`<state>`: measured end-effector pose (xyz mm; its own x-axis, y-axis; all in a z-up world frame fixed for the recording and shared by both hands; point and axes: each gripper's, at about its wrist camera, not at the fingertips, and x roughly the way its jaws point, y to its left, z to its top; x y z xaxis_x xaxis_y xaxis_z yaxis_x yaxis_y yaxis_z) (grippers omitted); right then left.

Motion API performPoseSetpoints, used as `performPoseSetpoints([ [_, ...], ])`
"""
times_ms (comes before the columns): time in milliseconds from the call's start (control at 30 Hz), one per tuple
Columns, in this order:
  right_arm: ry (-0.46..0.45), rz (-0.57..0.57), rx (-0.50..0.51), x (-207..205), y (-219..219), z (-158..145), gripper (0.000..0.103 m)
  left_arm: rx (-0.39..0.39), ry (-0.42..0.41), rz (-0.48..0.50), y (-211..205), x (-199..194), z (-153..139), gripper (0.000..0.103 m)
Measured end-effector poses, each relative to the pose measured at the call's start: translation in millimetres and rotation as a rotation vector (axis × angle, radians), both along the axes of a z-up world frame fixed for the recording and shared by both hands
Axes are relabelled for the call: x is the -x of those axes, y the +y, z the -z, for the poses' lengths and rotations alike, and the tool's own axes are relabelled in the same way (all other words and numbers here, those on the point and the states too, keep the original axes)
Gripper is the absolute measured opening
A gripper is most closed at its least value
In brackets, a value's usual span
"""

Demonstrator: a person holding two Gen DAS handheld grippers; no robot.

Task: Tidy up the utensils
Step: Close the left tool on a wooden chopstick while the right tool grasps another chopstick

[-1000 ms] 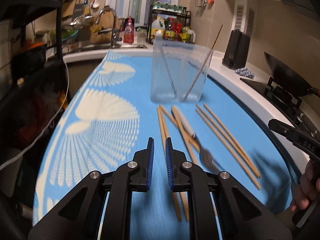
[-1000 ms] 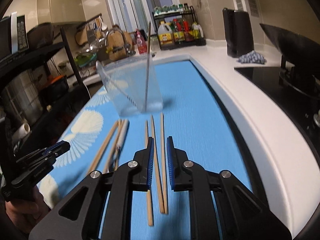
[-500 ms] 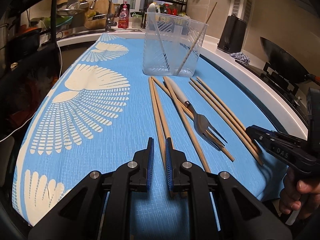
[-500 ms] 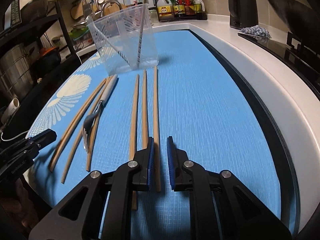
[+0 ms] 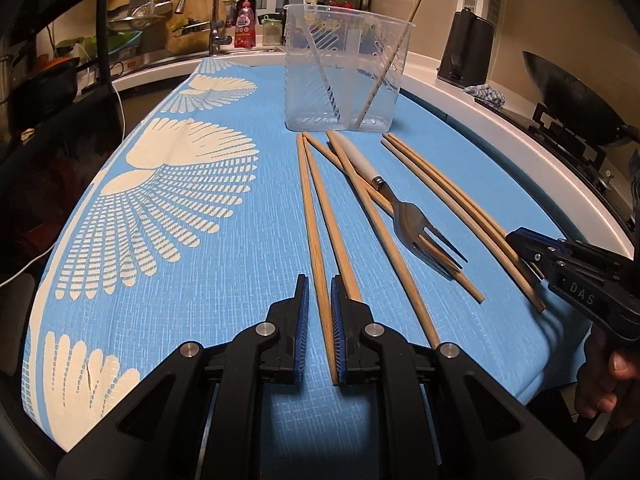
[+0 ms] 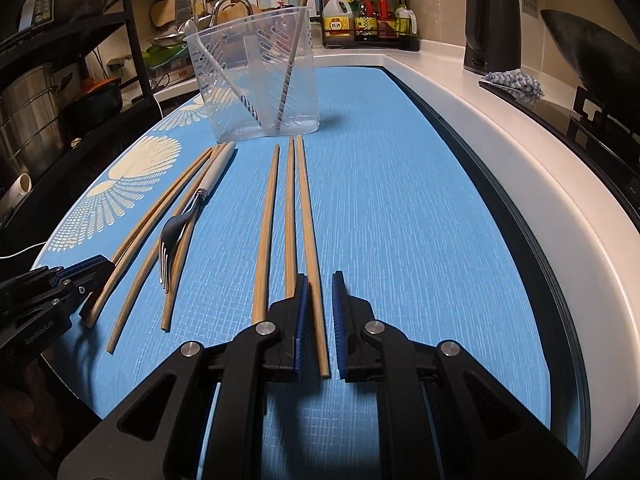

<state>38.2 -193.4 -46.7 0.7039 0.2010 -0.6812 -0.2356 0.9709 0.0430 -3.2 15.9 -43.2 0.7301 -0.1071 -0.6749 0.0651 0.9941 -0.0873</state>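
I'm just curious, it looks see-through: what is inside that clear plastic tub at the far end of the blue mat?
Inside the clear tub, a wooden chopstick leans right and a white-handled utensil leans left. Its working end, low in the tub, is too blurred to identify.

the left gripper (image 5: 319,312) is matte black plastic with angular arms pierced by triangular cut-outs, silver round screws at the joints and blue ribbed pads (image 5: 303,322) lining the inner faces of its fingers. the right gripper (image 6: 320,312) is built the same: black arms, silver screws, blue pads (image 6: 339,320). seen from the side, the right gripper's body bears pale raised letters reading "das" and a small silver screw near its blue-edged tip. the right hand (image 5: 610,376) shows bare skin on fingers and thumb. pale lettering also marks the left gripper's body.
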Motion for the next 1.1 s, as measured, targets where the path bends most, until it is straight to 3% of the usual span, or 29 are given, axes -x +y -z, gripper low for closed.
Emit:
performPoseSetpoints([
  [200, -0.007, 0.029, -0.003, 0, -4, 0, 0.006, -0.044, -0.016, -0.023, 0, 1, 0, 0.007],
  [333, -0.018, 0.081, 0.012, 1, -10, 0, 0.006, -0.034, -0.014, -0.059, 9, -1, -1, 0.006],
  [1100, -0.029, 0.091, 0.012, 8, -12, 2, 0.009, -0.028, -0.043, -0.072, 9, 15, 2, 0.007],
])
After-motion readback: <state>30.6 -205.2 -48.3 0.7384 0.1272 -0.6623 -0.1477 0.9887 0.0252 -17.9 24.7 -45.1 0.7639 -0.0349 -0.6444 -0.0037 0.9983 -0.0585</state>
